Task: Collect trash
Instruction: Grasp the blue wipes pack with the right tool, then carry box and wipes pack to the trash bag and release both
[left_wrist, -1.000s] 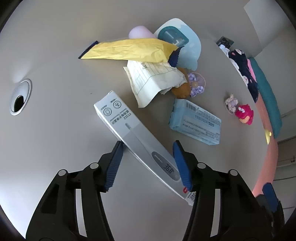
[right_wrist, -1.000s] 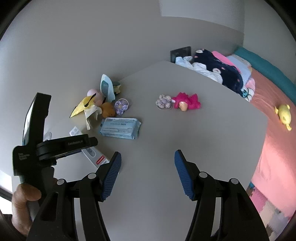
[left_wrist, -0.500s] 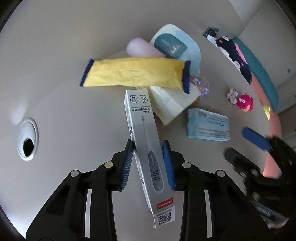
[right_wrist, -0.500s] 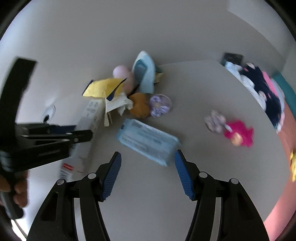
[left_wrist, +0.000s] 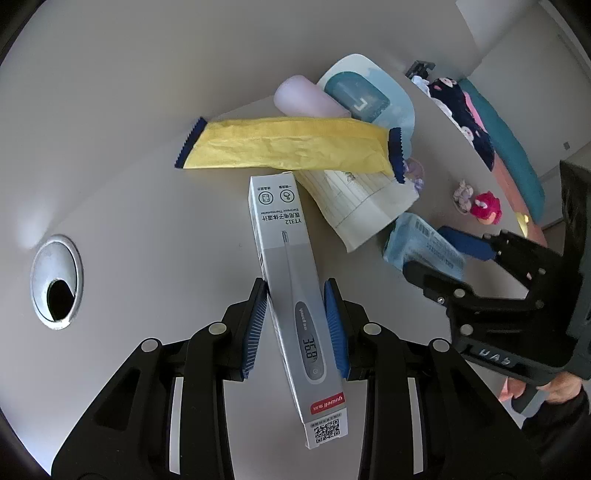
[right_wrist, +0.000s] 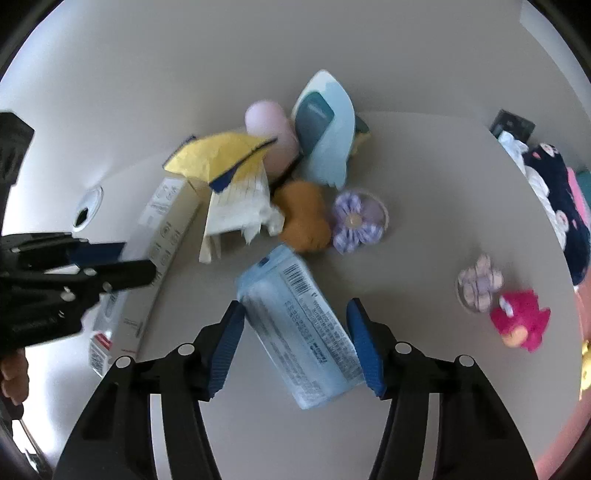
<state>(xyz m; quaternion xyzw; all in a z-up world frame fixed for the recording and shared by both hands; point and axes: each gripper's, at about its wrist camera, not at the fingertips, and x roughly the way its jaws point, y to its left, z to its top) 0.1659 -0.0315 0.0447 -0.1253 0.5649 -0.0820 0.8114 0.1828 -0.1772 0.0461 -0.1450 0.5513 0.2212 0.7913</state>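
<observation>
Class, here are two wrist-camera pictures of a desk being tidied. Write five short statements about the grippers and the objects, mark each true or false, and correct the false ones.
1. The left gripper is shut on the thermometer box. True.
2. The right gripper has closed on the blue tissue pack. False: its jaws are open on either side of the pack.
3. The yellow wrapper lies partly over a lined sheet of paper. True.
4. The pink toy lies inside the pile of trash. False: it lies apart, to the right.
5. The desk has a round cable hole. True.
</observation>
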